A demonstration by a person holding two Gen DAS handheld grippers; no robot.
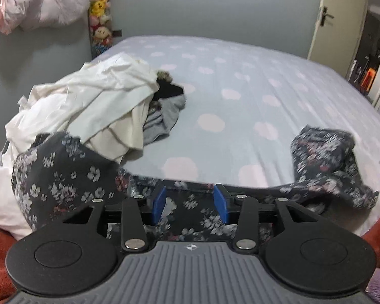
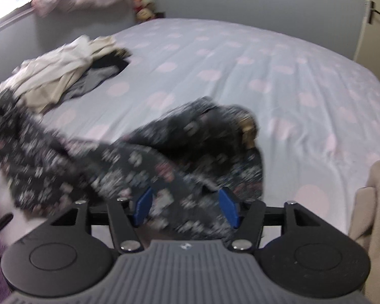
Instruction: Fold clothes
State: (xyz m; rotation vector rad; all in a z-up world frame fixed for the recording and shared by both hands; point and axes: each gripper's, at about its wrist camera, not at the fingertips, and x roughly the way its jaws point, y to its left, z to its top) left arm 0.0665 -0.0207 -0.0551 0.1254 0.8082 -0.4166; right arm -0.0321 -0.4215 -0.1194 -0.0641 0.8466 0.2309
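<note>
Left wrist view: floral garment (image 1: pixel 63 174) stretches across the near edge of the bed (image 1: pixel 240 81), bunched at both ends. My left hand-held gripper (image 1: pixel 189 204) has its blue fingers (image 1: pixel 159 204) apart with the cloth lying between them; I cannot see them pinching it.
Pile: white and grey clothes (image 1: pixel 88 101) lie heaped, unfolded, on the bed's left side.
Right wrist view: heavy blur. My right hand-held gripper (image 2: pixel 185 207) also stands apart, with the floral garment (image 2: pixel 164 152) draped across the gap and rumpled ahead of it.
Other item: beige cloth (image 2: pixel 375 202) sits at the right edge; I cannot tell what it is.
Progress: I judge the floral piece spread out, not folded. The heap is left, and no folded stack shows.
</note>
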